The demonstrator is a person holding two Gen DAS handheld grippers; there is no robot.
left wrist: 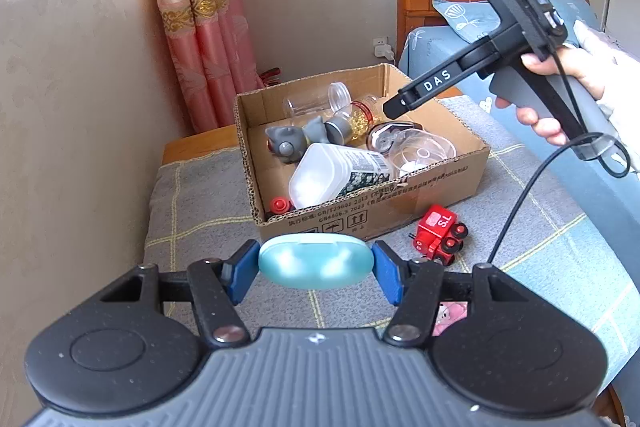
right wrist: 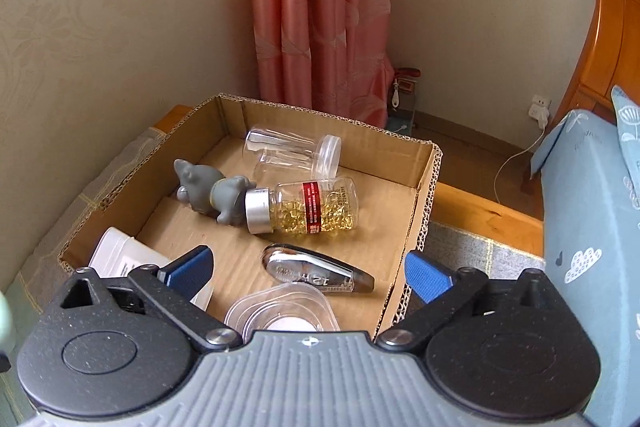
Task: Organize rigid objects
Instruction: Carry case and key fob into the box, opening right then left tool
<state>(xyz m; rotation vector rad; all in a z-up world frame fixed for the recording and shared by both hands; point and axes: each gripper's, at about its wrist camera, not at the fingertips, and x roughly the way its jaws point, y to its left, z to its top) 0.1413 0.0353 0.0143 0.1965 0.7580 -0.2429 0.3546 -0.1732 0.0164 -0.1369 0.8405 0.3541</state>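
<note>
here the left gripper (left wrist: 316, 267) was clenched on a pale blue oval case (left wrist: 316, 264), both blue pads pressing its ends, and held it in the air just in front of the near wall of the cardboard box (left wrist: 436, 193). the right gripper (right wrist: 308, 273) was released, its jaws spread wide with nothing between them, above the near right corner of the box. in the left wrist view a hand (left wrist: 560, 87) gripped that tool's handle above the right side of the box.

inside the box lay a clear jar (right wrist: 288, 153) near the far wall, a grey figure (right wrist: 212, 193) touching the silver cap of a capsule bottle (right wrist: 312, 209) at the middle, a teardrop-shaped clear item (right wrist: 316, 269) nearer the front, a clear cup (right wrist: 280, 311) at the near wall, and a white container (left wrist: 336, 171) at the near left.

outside the box, a red toy train (left wrist: 440, 233) rested on the grey checked cover (left wrist: 192, 211) just beside the near right corner.
</note>
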